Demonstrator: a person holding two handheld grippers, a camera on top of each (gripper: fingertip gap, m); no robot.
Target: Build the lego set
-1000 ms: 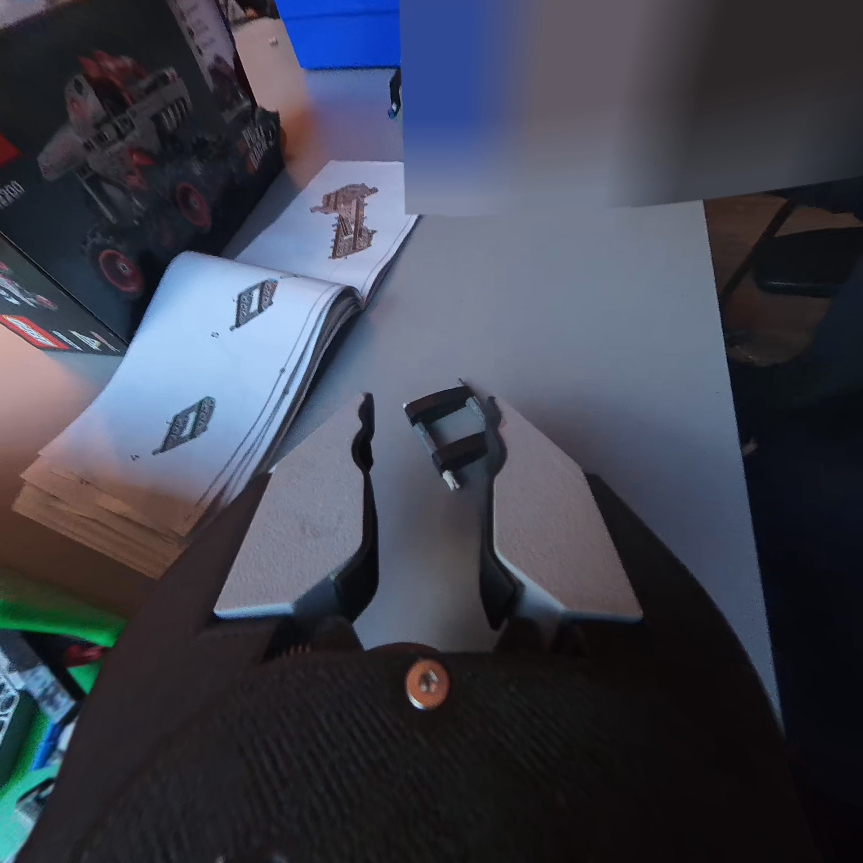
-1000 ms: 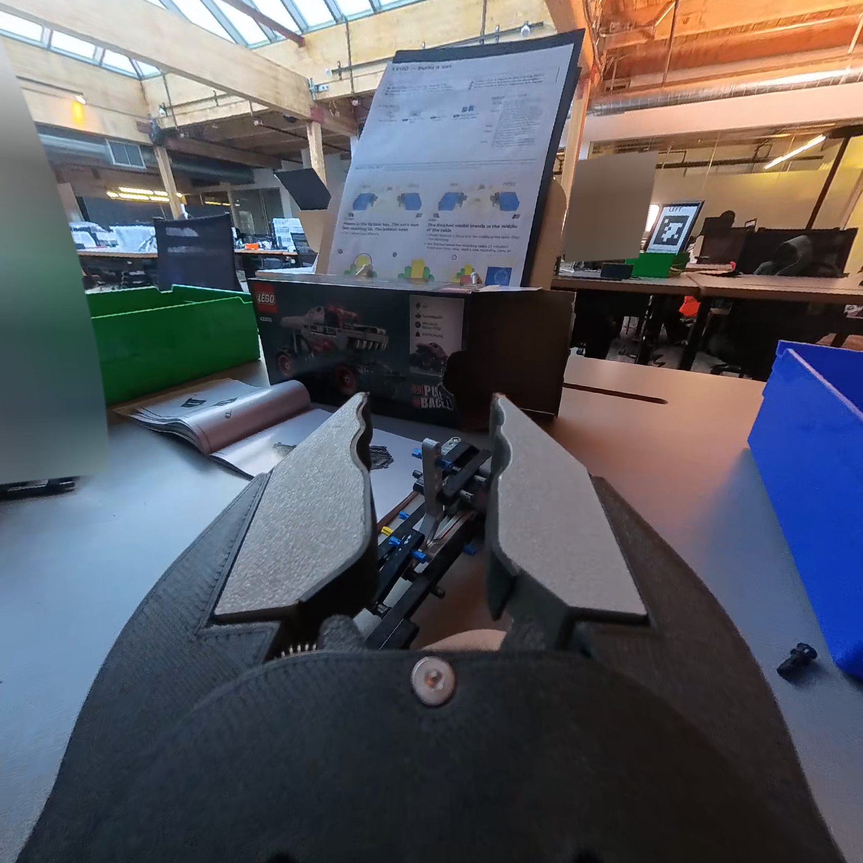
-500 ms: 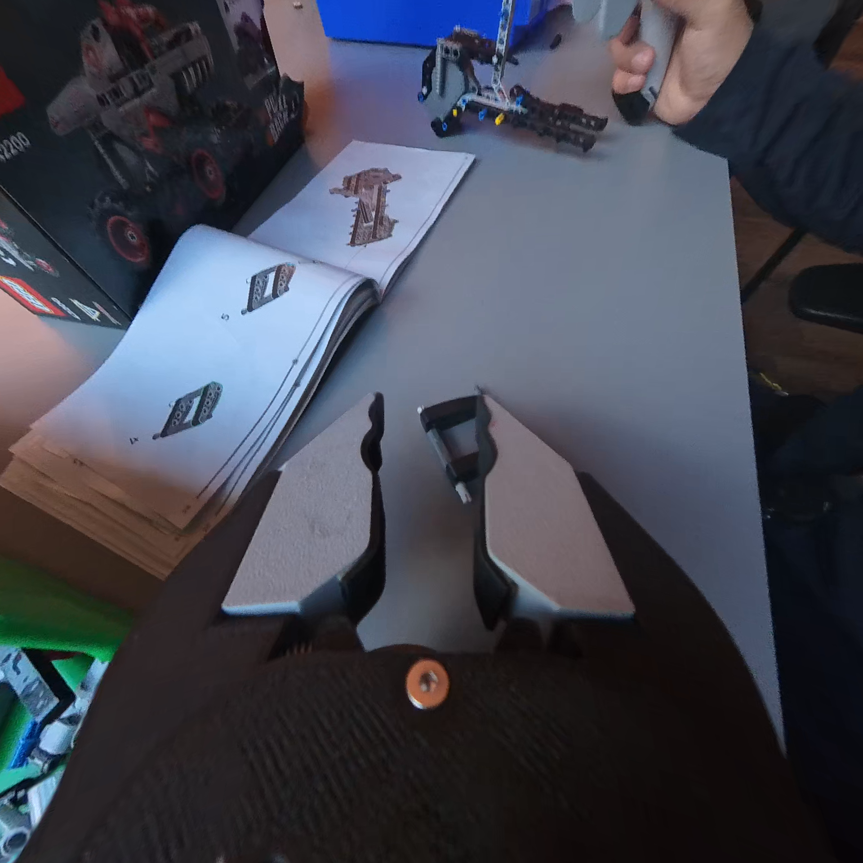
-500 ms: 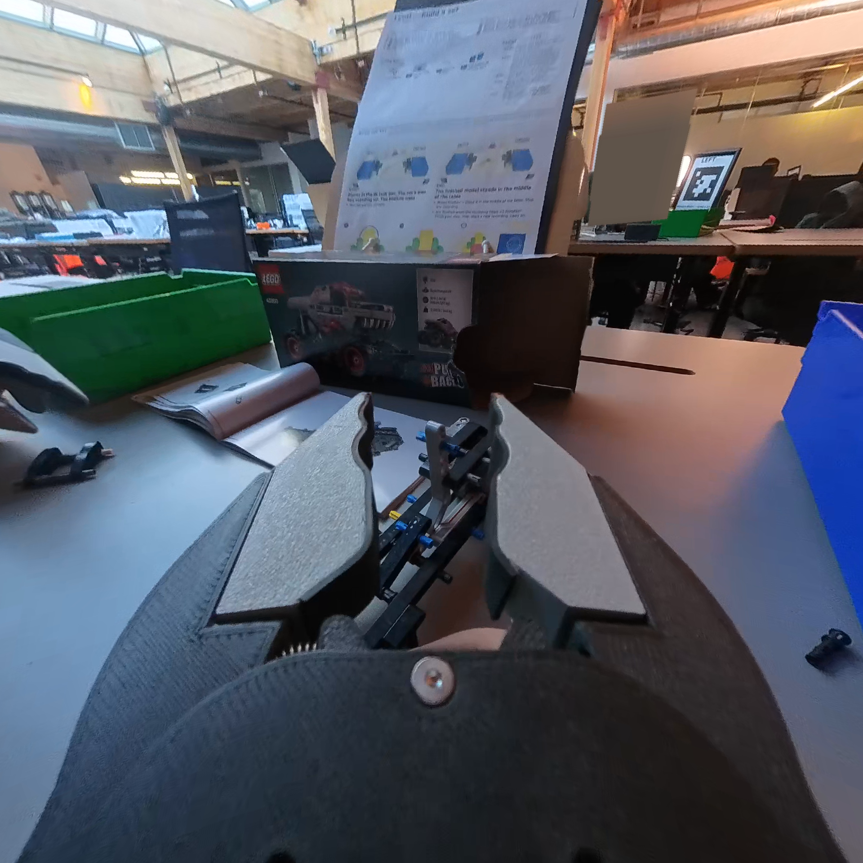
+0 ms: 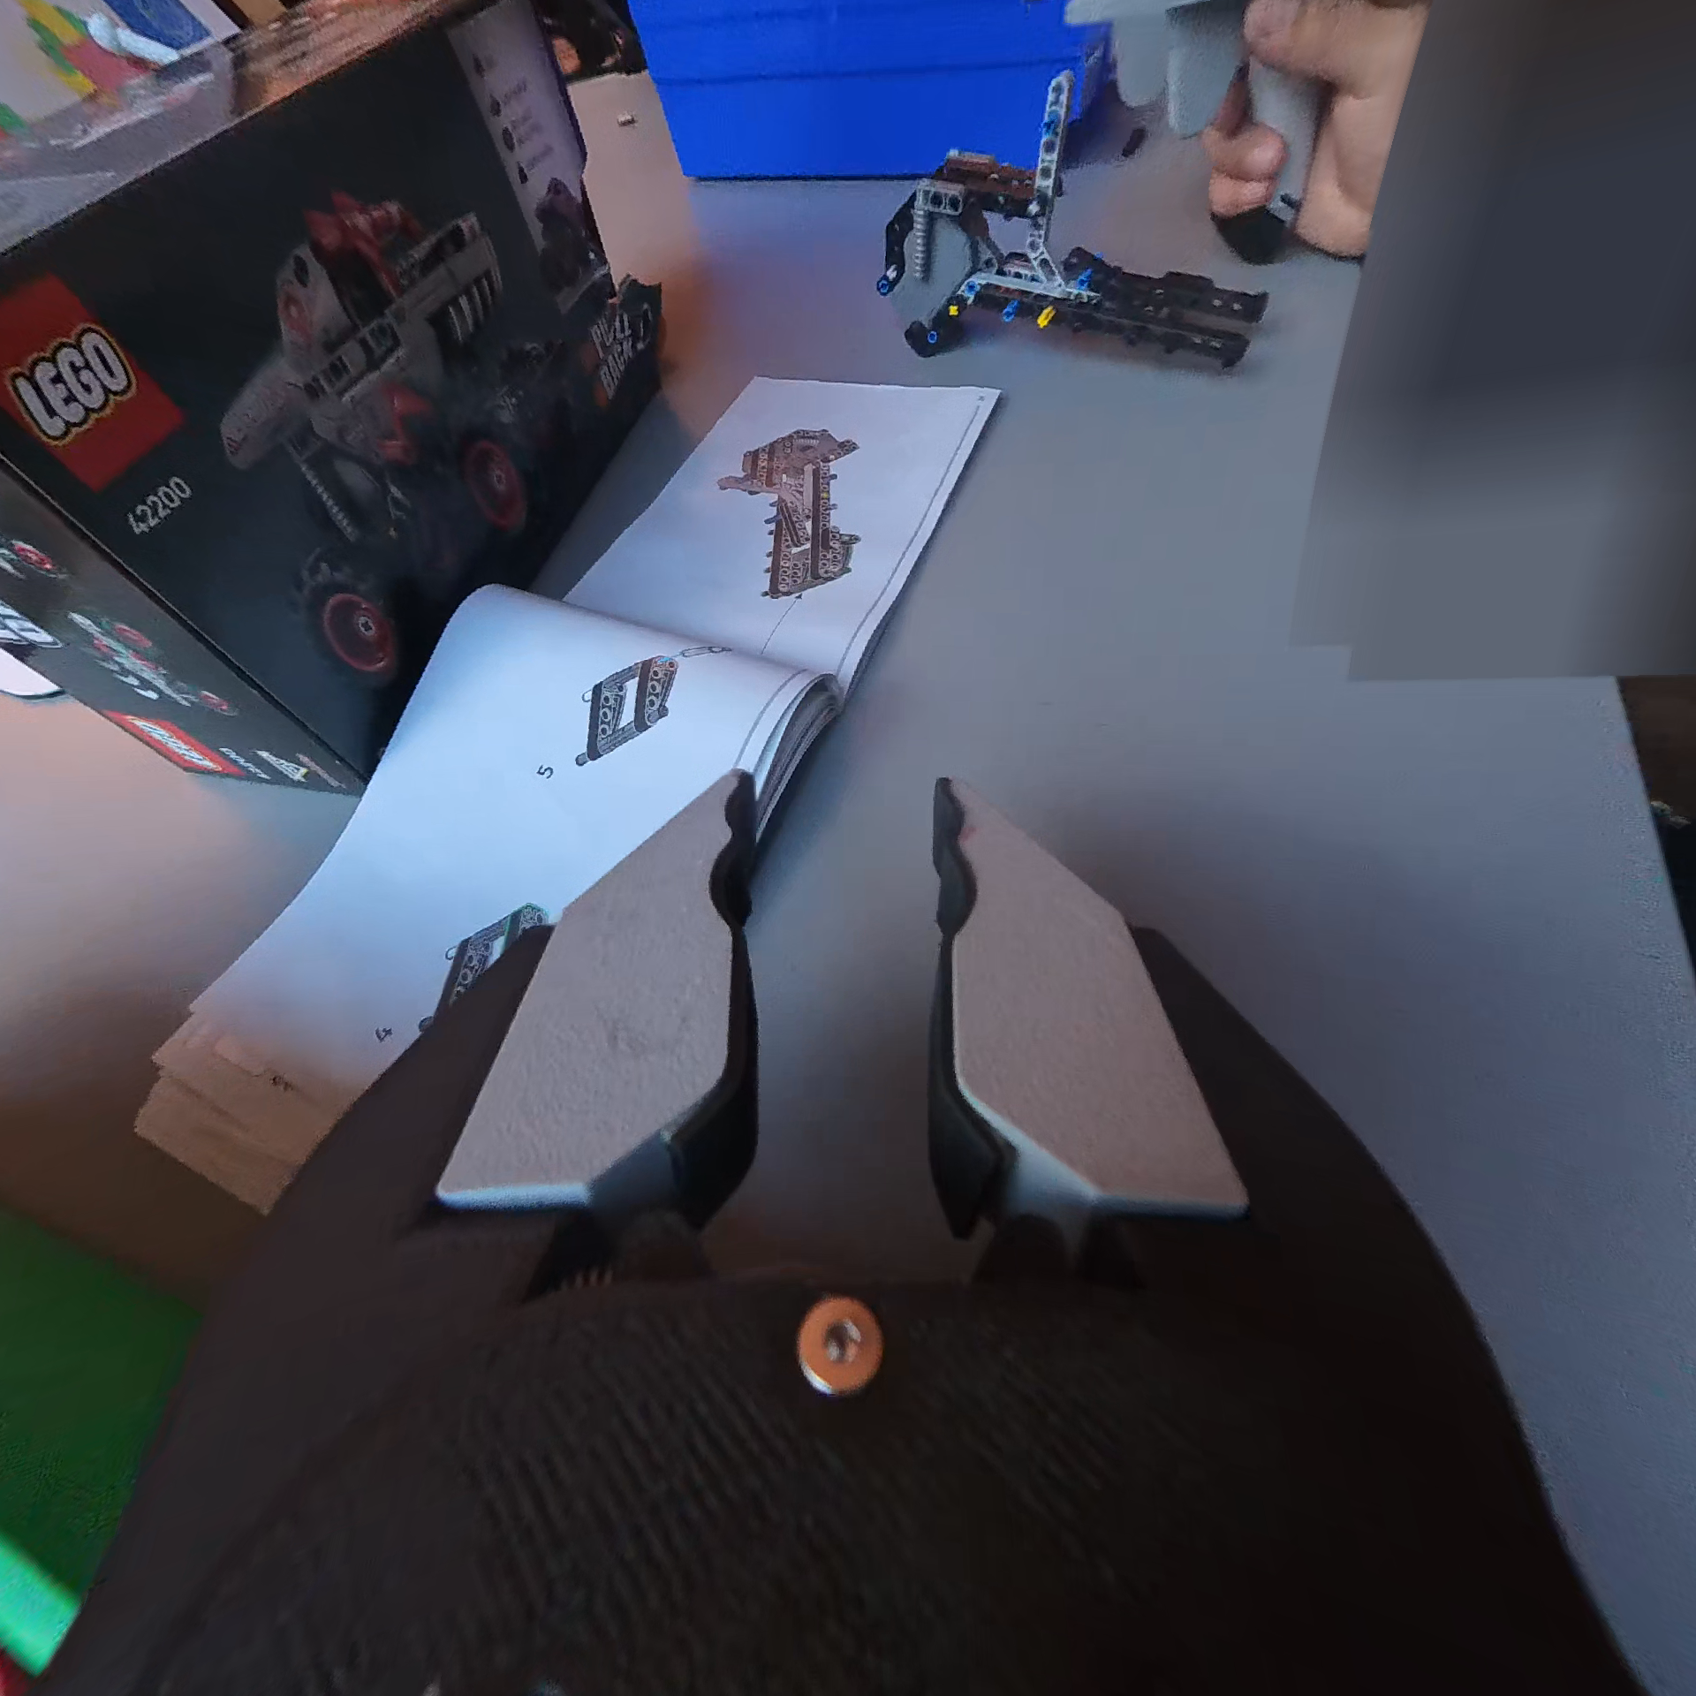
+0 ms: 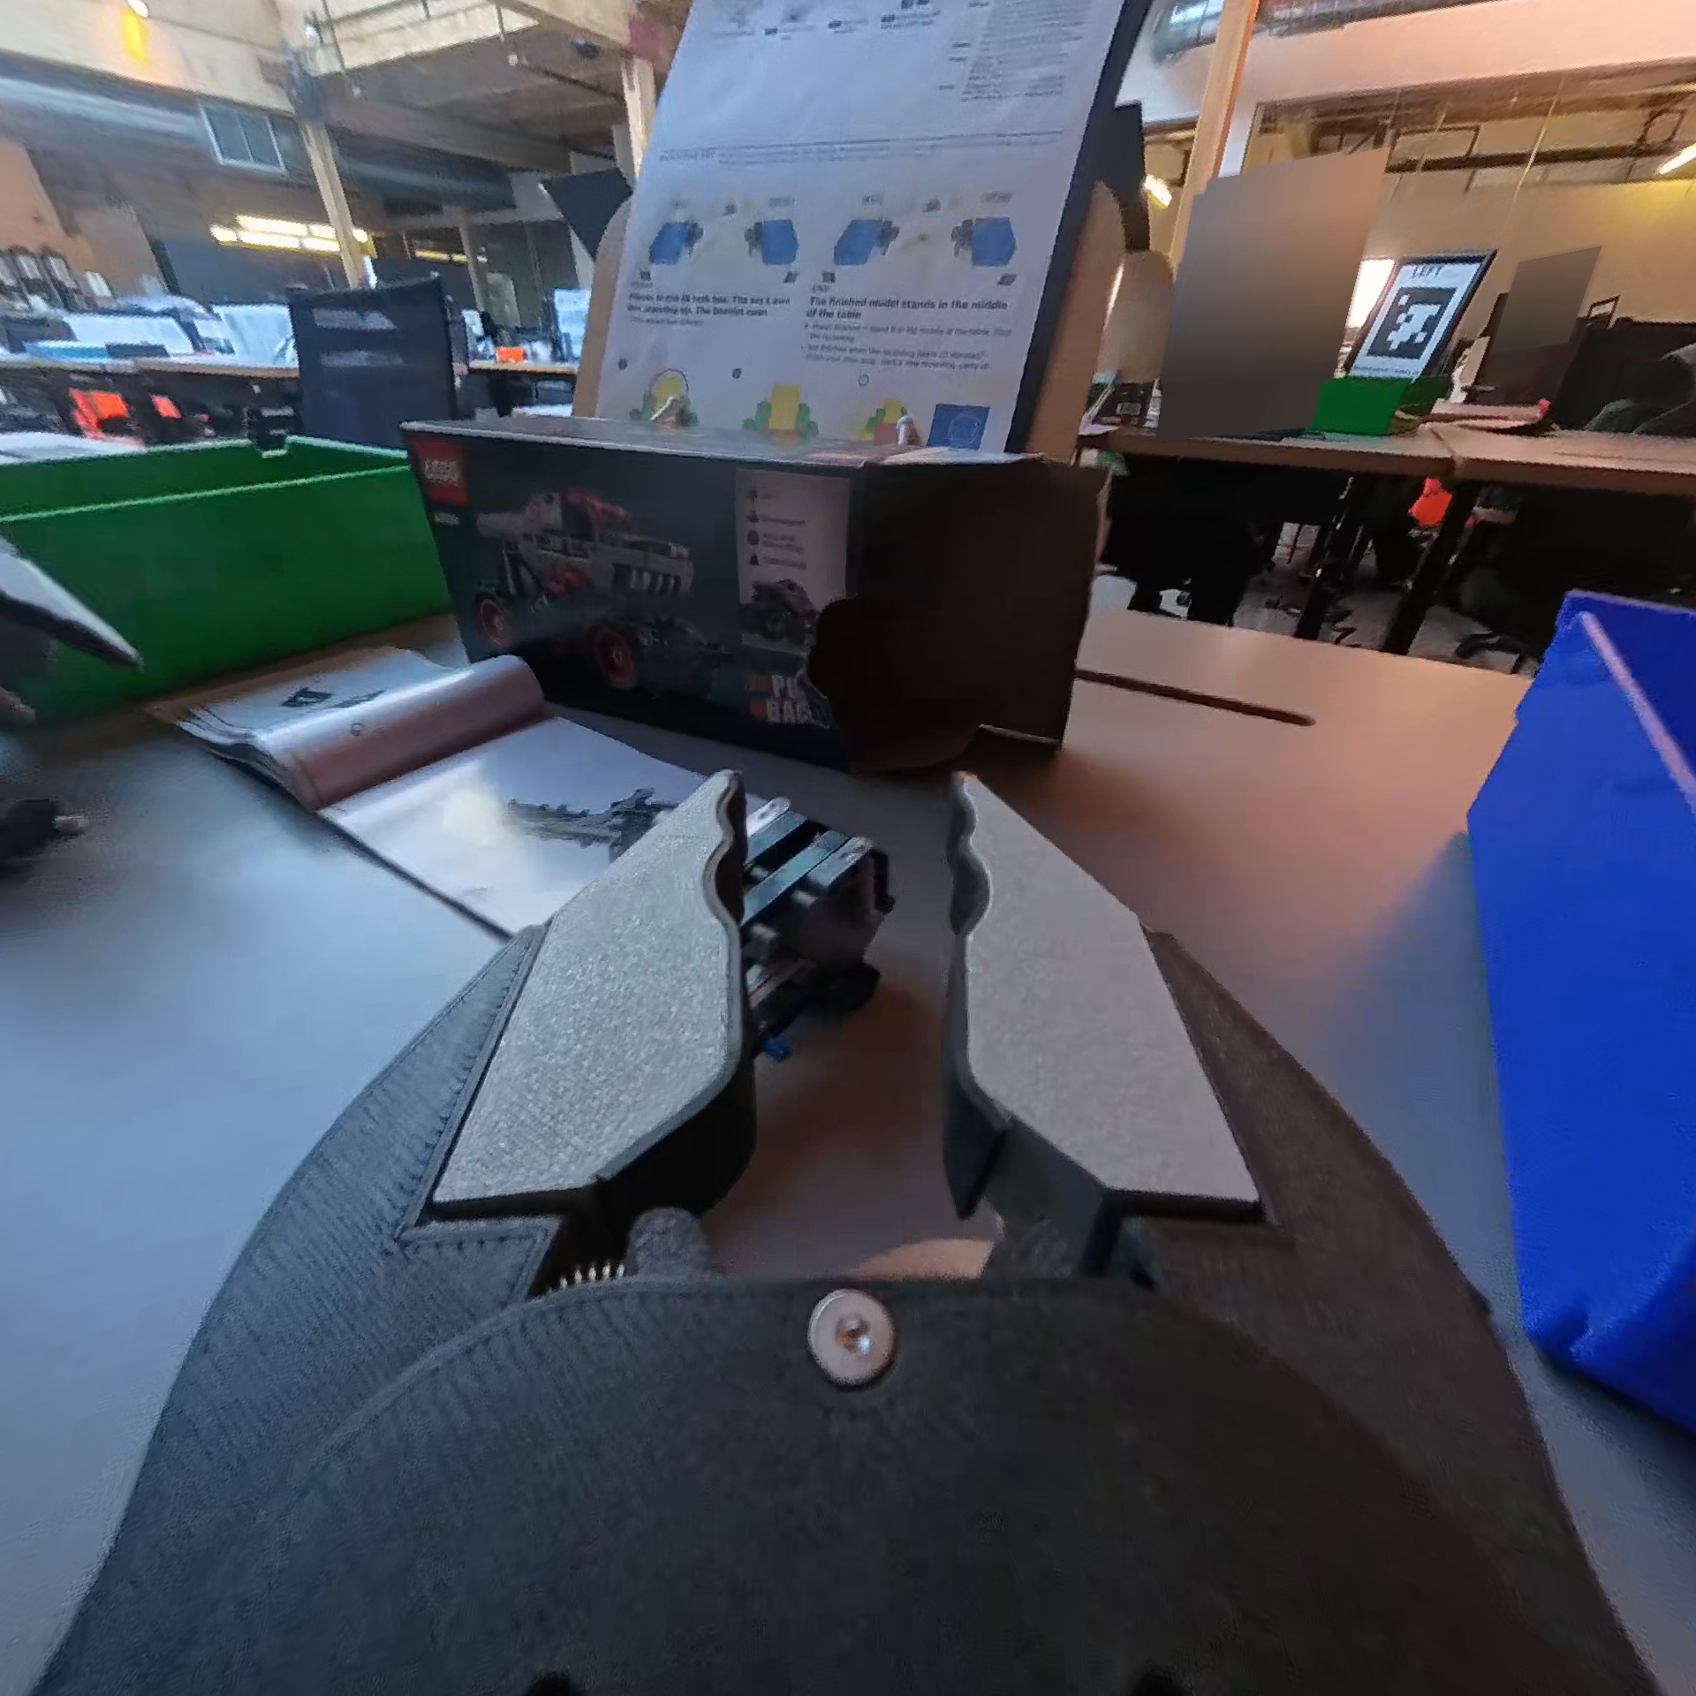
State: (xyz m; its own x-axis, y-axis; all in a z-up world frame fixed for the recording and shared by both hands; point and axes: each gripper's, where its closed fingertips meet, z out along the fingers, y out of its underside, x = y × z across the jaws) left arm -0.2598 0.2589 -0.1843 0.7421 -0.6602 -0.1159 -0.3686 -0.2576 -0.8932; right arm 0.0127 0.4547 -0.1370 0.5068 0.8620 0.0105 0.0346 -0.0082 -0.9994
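The partly built model (image 5: 1055,266), dark beams with a grey upright, lies on the grey table (image 5: 1193,826) at the far end. In the right wrist view the model (image 6: 808,918) lies just past my left finger, partly hidden by it. My right gripper (image 6: 840,826) is open with nothing between its jaws. It also shows in the left wrist view (image 5: 1184,64), held by a hand, apart from the model. My left gripper (image 5: 840,826) is open and empty over bare table beside the booklet. A small dark blurred thing (image 6: 27,826) lies at the left edge.
An open instruction booklet (image 5: 642,734) lies left of centre, against the black set box (image 5: 321,413). A blue bin (image 6: 1597,918) stands at the right, a green bin (image 6: 211,551) at the left. A printed sheet on a stand (image 6: 872,229) rises behind the box. One gripper's finger ends stand about 35 centimetres off the other's. My left gripper's tips are some 5 centimetres from the small dark blurred thing (image 6: 27,826).
My left gripper has drawn back from the small black frame piece, which is out of its view now. My right gripper has pulled away from the model, which lies on the table.
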